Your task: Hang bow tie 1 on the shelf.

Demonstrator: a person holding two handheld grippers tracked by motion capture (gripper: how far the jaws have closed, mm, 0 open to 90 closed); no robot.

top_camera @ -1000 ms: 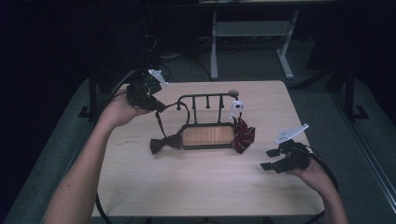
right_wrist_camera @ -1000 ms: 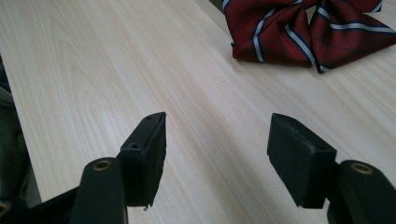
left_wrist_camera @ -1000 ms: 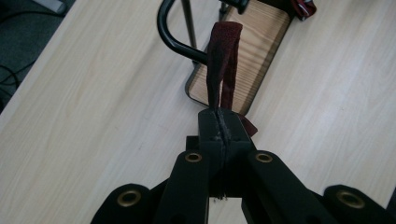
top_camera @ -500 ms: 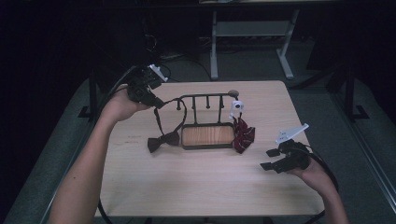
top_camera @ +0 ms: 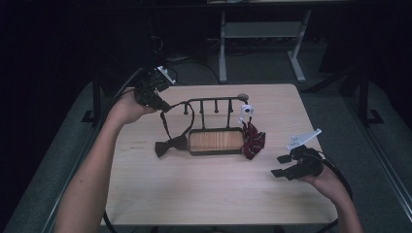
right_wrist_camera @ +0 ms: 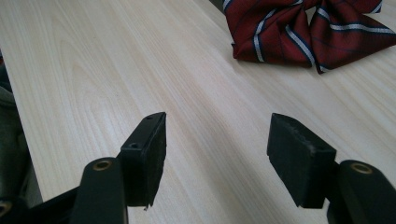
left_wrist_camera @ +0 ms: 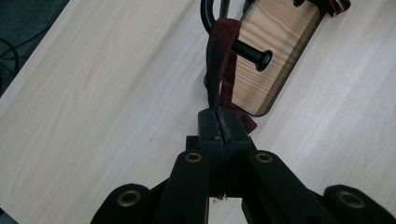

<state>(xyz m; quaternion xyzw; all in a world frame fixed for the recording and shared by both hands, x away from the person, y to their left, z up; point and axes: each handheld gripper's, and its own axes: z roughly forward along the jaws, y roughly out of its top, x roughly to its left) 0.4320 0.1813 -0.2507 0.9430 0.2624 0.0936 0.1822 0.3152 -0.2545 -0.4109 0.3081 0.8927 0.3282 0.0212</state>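
On the pale wooden table point(top_camera: 194, 189), my left gripper point(left_wrist_camera: 219, 126) clamps the dark maroon bow-tie strap point(left_wrist_camera: 217, 60) (looped over the black metal peg rack point(top_camera: 214, 104)); my right gripper point(right_wrist_camera: 217, 149) gapes empty.

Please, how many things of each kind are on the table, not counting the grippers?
Bow ties: 2, dark one, striped red one
Peg racks with wooden base: 1
Small white object on the rack: 1
Total: 4

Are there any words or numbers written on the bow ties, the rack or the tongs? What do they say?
No readable text anywhere.
Striped bow tie: red with white and blue stripes, no words.
Dark bow tie and its strap in the left tongs: no label visible.
Rack: plain wood and black metal.
Right tongs: bare black pads.
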